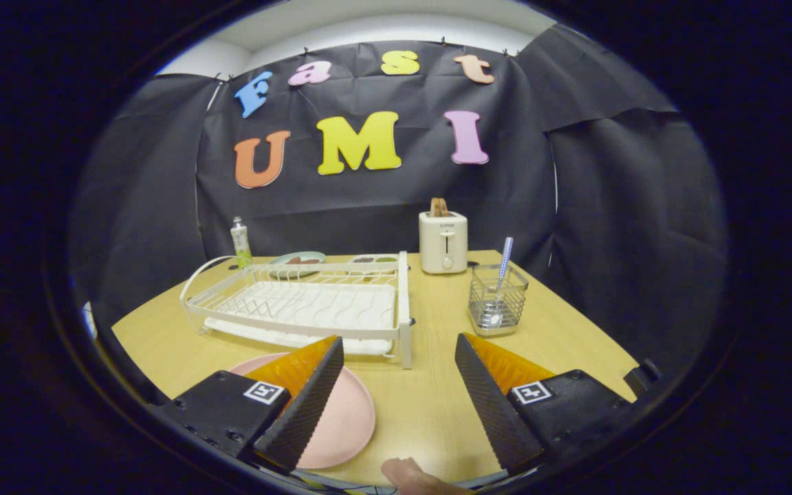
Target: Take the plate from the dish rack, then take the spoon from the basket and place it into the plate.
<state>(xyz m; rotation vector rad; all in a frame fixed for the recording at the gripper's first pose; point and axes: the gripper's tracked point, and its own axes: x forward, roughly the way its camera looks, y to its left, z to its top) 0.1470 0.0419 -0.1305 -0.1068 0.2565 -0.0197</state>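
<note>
The toaster point(443, 242) carries a small label, too tiny to read. Your gripper point(399, 385) stands wide apart, holding nothing, over the table point(423, 405). The plate point(344, 419) lies flat on the table, partly under your left finger, in front of the rack point(300, 302). The spoon point(499, 289) stands in the basket point(497, 299), beyond the right finger.

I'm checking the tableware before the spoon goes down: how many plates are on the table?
2. A pink plate lies on the table in front of the dish rack, partly under one finger of the open gripper. A greenish plate sits behind the rack, partly hidden.
</note>
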